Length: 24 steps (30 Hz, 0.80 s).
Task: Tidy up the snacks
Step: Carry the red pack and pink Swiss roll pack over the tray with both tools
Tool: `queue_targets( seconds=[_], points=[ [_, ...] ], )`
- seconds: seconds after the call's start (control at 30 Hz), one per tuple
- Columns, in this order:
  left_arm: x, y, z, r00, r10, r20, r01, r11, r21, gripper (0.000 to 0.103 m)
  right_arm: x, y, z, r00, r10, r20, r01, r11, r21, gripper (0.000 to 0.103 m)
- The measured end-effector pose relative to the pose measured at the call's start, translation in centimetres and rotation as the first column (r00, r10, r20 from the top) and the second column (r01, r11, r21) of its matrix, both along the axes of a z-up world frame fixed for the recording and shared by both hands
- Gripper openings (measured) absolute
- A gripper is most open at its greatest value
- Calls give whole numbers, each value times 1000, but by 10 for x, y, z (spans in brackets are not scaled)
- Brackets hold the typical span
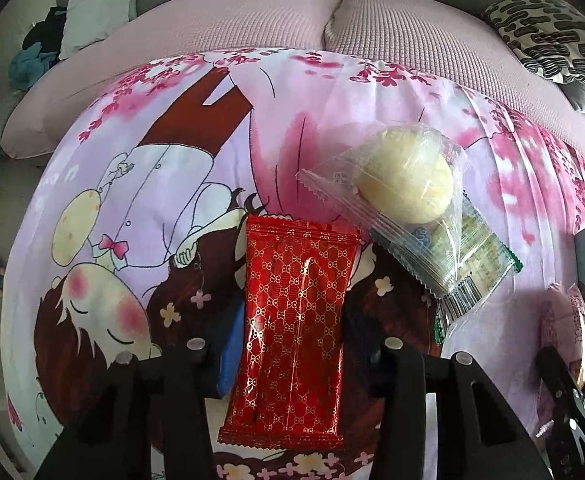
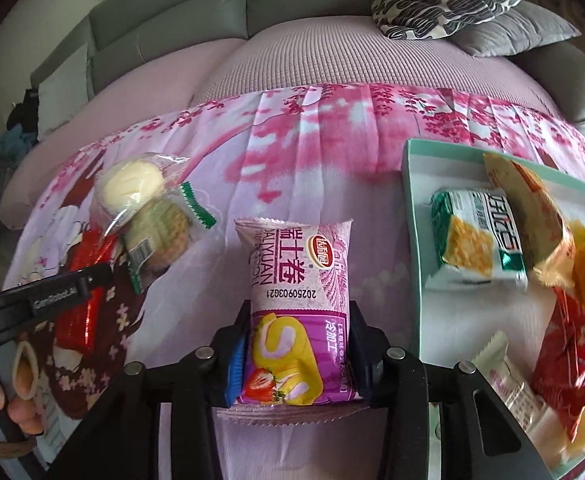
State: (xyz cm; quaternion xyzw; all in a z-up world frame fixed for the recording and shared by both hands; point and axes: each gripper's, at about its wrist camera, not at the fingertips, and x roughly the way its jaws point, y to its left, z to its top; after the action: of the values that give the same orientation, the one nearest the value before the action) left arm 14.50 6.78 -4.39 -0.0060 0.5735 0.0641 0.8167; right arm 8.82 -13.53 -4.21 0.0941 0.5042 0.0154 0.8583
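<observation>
On the cloth, my right gripper pinched the roll for the nearby box, while my left gripper clamped the red pack, probably headed there too.

Black grippers, blue pads.

red packet: glossy foil | printed sheet: matt cloth

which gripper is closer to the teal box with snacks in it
Right. The right gripper, shut on the pink swiss roll pack, sits just beside the teal box; the left gripper is farther off.
</observation>
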Motion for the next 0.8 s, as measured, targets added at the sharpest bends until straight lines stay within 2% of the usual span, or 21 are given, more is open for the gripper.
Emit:
queue_targets(
  seconds=[0.17,0.4,0.57,0.8],
  points=[
    [-3,1,3,1000,21,3,-21,1000,13,47,-10,-4,14,999,1,41,-2,999,32,44],
    [-8,10,21,996,71,48,-71,997,8,47,-17,-8,40,994,6,109,-15,997,77,44],
    [-13,14,42,991,95,99,-98,995,25,47,-17,-10,54,990,4,142,-17,996,92,44],
    [-18,9,75,981,78,180,-79,997,-5,47,-23,-29,66,985,-47,168,27,992,123,44]
  ],
)
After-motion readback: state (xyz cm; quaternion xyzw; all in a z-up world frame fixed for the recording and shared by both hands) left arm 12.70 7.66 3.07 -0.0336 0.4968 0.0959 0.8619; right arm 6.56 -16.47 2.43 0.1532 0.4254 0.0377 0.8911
